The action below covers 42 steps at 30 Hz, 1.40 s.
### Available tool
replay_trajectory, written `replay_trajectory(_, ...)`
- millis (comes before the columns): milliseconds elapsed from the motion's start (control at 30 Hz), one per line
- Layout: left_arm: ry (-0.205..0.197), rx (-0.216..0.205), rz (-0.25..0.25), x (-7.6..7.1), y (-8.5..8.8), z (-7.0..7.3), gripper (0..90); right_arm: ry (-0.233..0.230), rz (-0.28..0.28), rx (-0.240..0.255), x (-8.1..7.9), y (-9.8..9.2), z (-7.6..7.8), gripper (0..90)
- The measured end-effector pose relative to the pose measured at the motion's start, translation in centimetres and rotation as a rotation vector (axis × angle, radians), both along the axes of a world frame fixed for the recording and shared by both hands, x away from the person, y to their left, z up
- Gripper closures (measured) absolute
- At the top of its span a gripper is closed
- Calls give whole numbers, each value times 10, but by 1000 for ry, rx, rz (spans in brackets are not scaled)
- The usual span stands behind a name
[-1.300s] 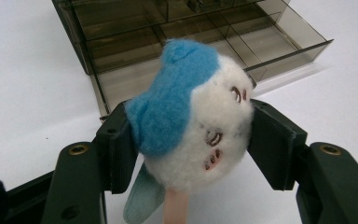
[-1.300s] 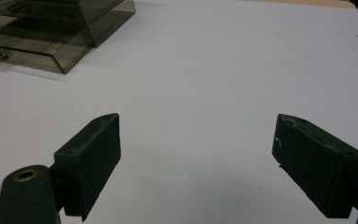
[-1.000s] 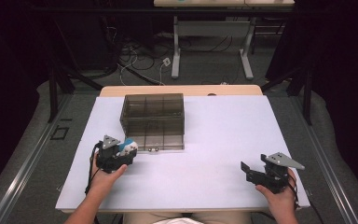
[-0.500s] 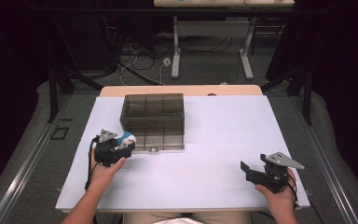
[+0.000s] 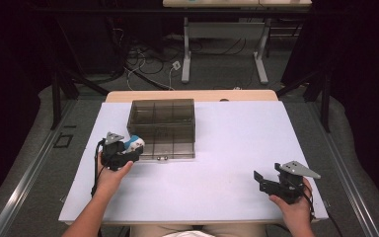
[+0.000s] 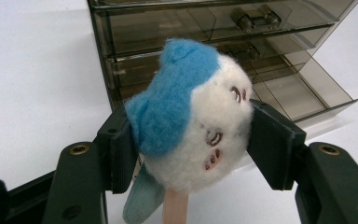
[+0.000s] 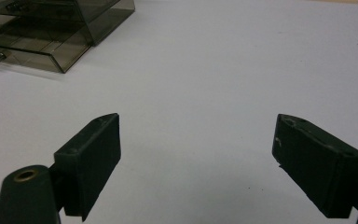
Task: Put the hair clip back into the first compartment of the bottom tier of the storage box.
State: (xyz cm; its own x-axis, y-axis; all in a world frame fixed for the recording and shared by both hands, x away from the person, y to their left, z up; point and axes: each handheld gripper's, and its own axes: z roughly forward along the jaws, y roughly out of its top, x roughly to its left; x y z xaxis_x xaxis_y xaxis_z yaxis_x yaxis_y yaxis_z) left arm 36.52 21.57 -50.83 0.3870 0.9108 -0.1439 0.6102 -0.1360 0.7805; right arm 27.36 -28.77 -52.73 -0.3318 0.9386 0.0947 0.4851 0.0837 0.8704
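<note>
at the front left corner of the smoky drawer box [image 5: 162, 129], my left tongs [image 5: 128, 150] gripped the blue-and-white plush toy [image 6: 193, 114]; right tongs [image 7: 198, 163] sat released on the counter [image 5: 217, 168]. i judged it wise to line up with the open drawer first.

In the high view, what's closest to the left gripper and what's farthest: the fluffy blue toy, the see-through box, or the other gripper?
1. Fluffy blue toy: clamped in the left gripper itself, near the table's left side.
2. See-through box: just beyond the toy, toward the table's middle-back.
3. Right gripper: across the table, near the front right corner, jaws open.
</note>
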Motion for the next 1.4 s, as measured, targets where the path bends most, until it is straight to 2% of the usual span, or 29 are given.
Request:
replay_trajectory(133,-2,-28,13,3,4,1,401,4,0,-6,0,0,0,150)
replay_trajectory(167,13,-27,9,3,4,2,402,3,0,-6,0,0,0,150)
replay_trajectory(233,9,-7,8,5,4,6,408,-3,2,1,1,0,-1,150)
replay_trajectory(333,-8,-19,0,8,2,10,408,-2,0,-2,2,-1,-2,150)
replay_trajectory(433,21,0,-1,13,1,7,409,1,0,-2,2,-1,-2,150)
replay_trajectory(700,25,-1,-21,23,-2,11,410,7,-6,0,4,-1,-4,150)
replay_trajectory(767,47,-11,-20,28,-3,10,410,8,-8,0,4,-1,-4,150)
replay_trajectory(867,45,10,-24,32,-1,13,412,18,-13,7,3,-1,-3,150)
replay_trajectory(933,50,-2,-24,35,-1,15,413,22,-15,5,3,0,-4,150)
replay_trajectory(1000,55,-13,-24,37,0,15,412,6,-18,0,4,0,-5,150)
replay_trajectory(1067,65,-11,-19,39,1,14,413,18,-14,-5,3,0,-4,150)
replay_trajectory(1167,74,-7,-11,42,3,12,413,11,-16,0,3,1,-4,150)
replay_trajectory(1400,75,-12,-9,44,5,11,413,12,-11,2,3,1,-4,150)
